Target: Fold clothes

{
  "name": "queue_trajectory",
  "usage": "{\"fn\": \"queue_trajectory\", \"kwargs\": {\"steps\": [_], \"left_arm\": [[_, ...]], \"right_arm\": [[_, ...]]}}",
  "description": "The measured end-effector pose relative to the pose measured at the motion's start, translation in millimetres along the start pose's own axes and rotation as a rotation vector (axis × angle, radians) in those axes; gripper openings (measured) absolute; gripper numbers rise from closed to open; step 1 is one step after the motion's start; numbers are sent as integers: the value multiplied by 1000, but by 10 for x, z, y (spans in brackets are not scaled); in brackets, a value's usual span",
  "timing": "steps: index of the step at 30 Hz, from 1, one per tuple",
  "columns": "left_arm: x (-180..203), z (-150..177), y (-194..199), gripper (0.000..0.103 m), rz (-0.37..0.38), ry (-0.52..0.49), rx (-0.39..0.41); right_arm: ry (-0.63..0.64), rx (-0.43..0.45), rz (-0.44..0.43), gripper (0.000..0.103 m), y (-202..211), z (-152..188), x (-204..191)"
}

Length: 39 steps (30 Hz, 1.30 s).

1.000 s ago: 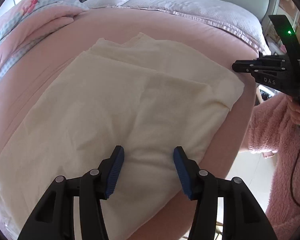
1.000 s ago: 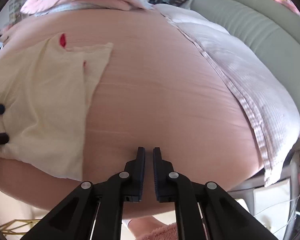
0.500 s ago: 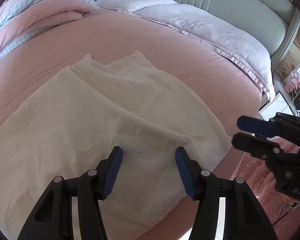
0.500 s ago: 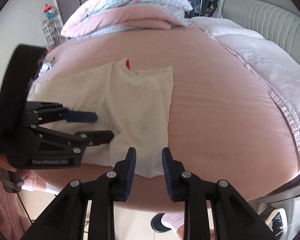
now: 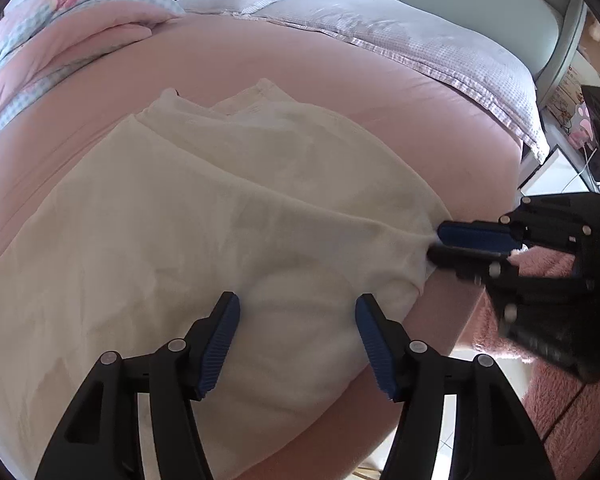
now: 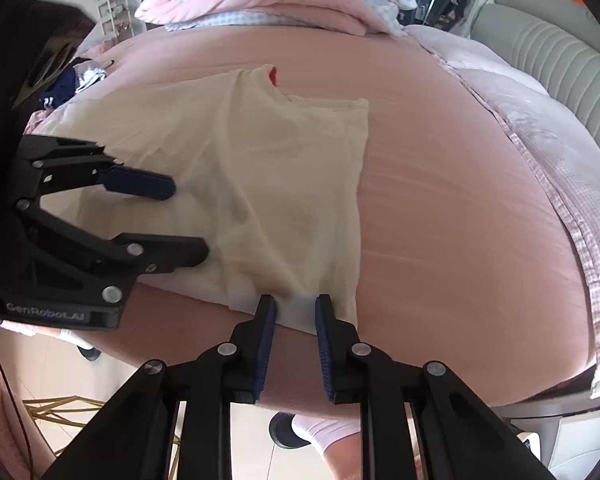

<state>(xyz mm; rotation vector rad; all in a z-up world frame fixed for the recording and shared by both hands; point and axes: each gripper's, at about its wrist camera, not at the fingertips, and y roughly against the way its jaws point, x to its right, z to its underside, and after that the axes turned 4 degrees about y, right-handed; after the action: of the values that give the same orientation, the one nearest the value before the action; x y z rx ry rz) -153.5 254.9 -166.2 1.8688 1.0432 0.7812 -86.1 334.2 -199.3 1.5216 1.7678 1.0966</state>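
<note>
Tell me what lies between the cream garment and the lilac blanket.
Only bare pink sheet separates the cream garment from the lilac blanket; the right wrist view shows it clearly.

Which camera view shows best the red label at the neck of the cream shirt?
The right wrist view: the red label shows plainly at the neck of the cream shirt. The left wrist view shows much of the shirt, but no red on it.
</note>
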Motion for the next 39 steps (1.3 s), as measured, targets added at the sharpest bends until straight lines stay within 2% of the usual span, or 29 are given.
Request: {"fn": "queue_trajectory", "kwargs": {"steps": [1, 2, 4, 5, 8, 10, 11, 14, 17, 18, 21, 23, 25, 30, 33, 35, 37, 39], "left_arm": [[2, 31, 16, 58, 2, -15, -14], [10, 72, 35, 58, -3, -41, -30], [26, 153, 75, 58, -13, -92, -61], [29, 188, 99, 58, -16, -106, -69], [50, 198, 168, 58, -14, -110, -31], [58, 157, 175, 58, -2, -83, -2], [64, 133, 158, 58, 0, -66, 3], [88, 96, 101, 58, -9, -52, -3], [47, 90, 109, 59, 6, -44, -1], [25, 90, 111, 59, 15, -33, -1], [30, 89, 101, 60, 31, 3, 6], [36, 82, 100, 61, 30, 14, 13], [55, 59, 91, 62, 30, 17, 22], [96, 8, 126, 62, 47, 33, 61], [144, -2, 5, 62, 46, 18, 37], [199, 13, -37, 62, 34, -4, 32], [246, 30, 14, 62, 78, -16, 42], [259, 24, 102, 62, 194, 1, 61]], "right_arm": [[-3, -4, 47, 0, 5, 11, 33], [-9, -6, 87, 0, 12, 21, 72], [-10, -44, 308, 7, -61, 15, 197], [-37, -61, 327, 8, -80, 16, 302], [-225, 8, 84, 8, 74, 20, 588], [-260, 40, -65, 13, 173, 49, 585], [-245, 33, -108, 19, 188, 55, 540], [-159, -1, -156, 23, 196, 77, 337], [-95, -41, -118, 31, 87, 113, 167], [-82, -63, -99, 31, 26, 135, 133], [-37, -19, -41, 30, 10, 72, 68], [-53, -3, 2, 25, -18, 26, 77], [-99, 20, 14, 24, -22, -13, 136], [-208, 105, -71, 24, 64, -66, 338], [-261, 168, -92, 23, 137, -106, 409], [-305, 172, -62, 11, 133, -125, 494], [-361, 135, 3, 11, 92, -113, 632], [-426, 105, -22, 11, 94, -80, 789]]}}
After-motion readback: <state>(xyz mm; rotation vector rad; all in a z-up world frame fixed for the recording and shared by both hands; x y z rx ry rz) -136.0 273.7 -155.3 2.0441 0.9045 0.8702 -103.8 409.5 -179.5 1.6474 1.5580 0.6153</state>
